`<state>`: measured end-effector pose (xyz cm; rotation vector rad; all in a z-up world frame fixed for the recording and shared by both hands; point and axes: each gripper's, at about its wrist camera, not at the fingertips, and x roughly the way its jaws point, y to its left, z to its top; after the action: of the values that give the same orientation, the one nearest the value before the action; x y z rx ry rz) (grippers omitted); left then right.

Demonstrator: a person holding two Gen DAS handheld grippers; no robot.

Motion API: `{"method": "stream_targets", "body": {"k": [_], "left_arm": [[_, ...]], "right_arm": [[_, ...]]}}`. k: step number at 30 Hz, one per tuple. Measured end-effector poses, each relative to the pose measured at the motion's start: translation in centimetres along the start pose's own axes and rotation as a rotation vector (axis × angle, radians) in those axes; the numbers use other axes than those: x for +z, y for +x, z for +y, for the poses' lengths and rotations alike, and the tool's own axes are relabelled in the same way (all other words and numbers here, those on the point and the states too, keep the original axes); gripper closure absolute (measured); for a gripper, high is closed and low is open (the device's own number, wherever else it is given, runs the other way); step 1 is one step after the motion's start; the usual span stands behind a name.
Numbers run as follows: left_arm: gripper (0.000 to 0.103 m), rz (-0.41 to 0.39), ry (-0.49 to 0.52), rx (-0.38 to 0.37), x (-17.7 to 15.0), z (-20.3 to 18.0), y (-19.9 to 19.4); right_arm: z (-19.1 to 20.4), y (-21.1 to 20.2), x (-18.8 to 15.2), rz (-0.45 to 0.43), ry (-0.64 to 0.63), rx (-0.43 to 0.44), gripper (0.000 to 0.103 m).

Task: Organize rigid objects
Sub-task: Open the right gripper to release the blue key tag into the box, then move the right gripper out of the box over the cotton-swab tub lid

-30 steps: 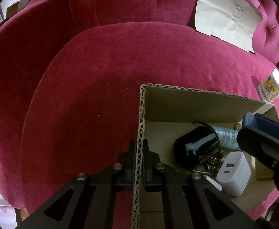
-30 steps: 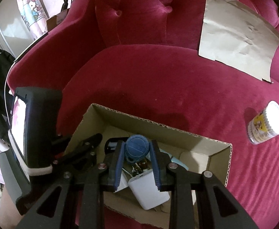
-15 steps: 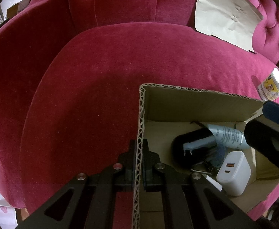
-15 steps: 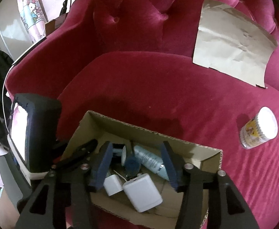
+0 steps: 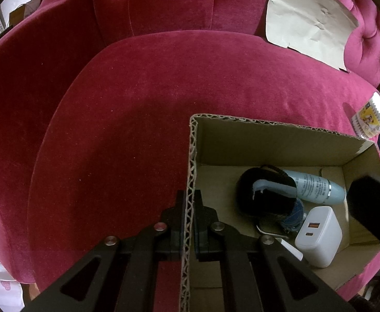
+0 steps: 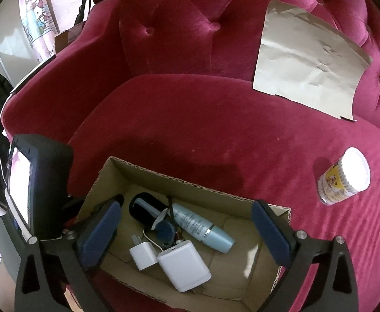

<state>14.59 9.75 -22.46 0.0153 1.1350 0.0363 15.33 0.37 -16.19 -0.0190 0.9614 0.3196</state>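
Note:
An open cardboard box [image 5: 267, 140] sits on the red sofa seat. My left gripper [image 5: 189, 202] is shut on its left wall. Inside lie a black oval case [image 6: 144, 209], a pale blue tube [image 6: 202, 227], a round blue item [image 6: 165, 231], a large white charger [image 6: 183, 266] and a small white plug [image 6: 142, 256]. My right gripper [image 6: 187, 204] hangs over the box [image 6: 190, 179] with its jaws opening wide. Nothing is held between its blue pads [image 6: 267, 228]. The round blue item rests below them, beside the black case.
A cotton swab tub [image 6: 344, 175] stands on the seat to the right of the box. A creased sheet of brown paper [image 6: 306, 59] leans on the tufted backrest. The left gripper's body [image 6: 34, 189] is at the box's left side.
My right gripper went from shut on the round blue item to wide open. The item dropped into the box by the black case. The left gripper kept its hold on the wall.

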Motion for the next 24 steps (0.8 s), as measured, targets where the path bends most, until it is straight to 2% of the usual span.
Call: {"method": "stream_targets", "body": {"k": [14, 24], "left_arm": [[0.098, 0.003, 0.001, -0.004, 0.1, 0.1, 0.1], [0.098, 0.005, -0.004, -0.011, 0.0, 0.4, 0.0]], "right_arm": [[-0.9, -0.9, -0.2, -0.024, 0.003, -0.026, 0.0], [-3.3, -2.4, 0.1, -0.041, 0.058, -0.061, 0.0]]}}
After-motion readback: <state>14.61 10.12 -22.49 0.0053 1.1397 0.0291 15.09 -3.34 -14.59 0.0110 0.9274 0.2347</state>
